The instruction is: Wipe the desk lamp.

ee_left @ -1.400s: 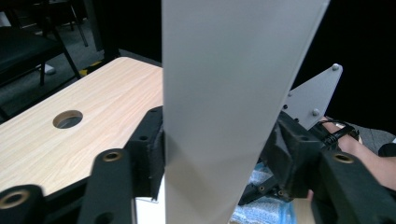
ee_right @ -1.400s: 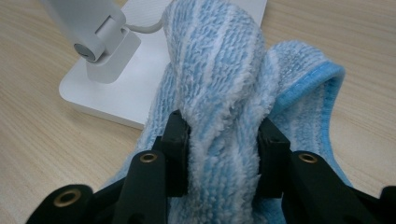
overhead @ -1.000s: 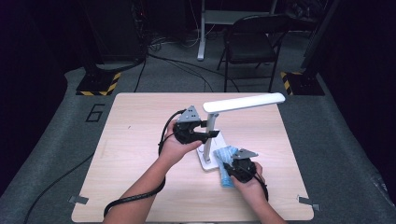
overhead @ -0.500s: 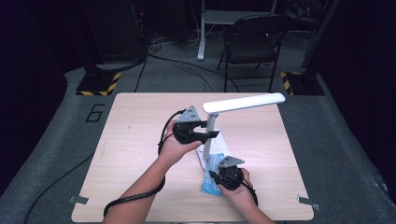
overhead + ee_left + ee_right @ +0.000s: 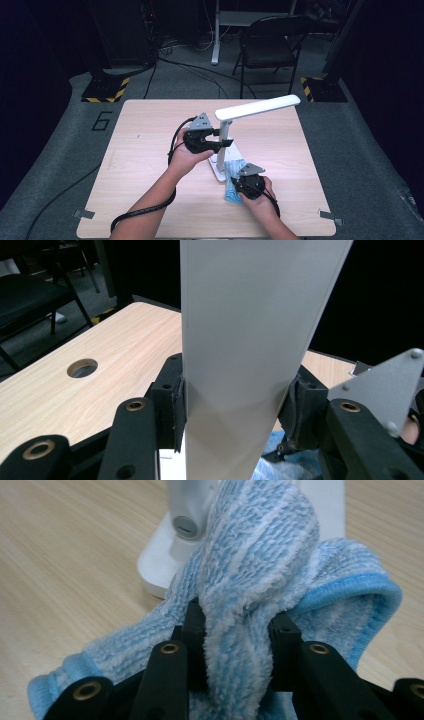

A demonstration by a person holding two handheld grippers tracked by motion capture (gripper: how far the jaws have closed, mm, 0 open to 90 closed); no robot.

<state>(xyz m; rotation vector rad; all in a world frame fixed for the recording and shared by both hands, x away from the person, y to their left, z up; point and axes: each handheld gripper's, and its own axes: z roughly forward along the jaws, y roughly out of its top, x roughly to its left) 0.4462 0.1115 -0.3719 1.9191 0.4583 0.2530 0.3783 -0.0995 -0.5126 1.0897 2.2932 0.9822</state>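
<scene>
A white desk lamp (image 5: 257, 107) stands mid-table on its flat base (image 5: 218, 169). My left gripper (image 5: 224, 142) is shut on the lamp's upright post (image 5: 250, 340), with one pad pressed to each side. A blue-and-white striped cloth (image 5: 232, 192) lies bunched against the front of the base. My right gripper (image 5: 240, 176) is shut on a fold of this cloth (image 5: 260, 555), just in front of the lamp base (image 5: 160, 565) and the round button on it. In the right gripper view the right gripper (image 5: 237, 630) pinches the fold upright.
The wooden table (image 5: 145, 150) has a round cable hole (image 5: 81, 368) beyond the lamp. A black folding chair (image 5: 270, 45) and stand bases with striped tape sit on the floor behind the far edge. The right gripper's grey plate (image 5: 385, 385) shows close beside the left gripper.
My right gripper has shifted a little to the left along the lamp's base, taking the cloth with it. The left gripper has stayed on the post.
</scene>
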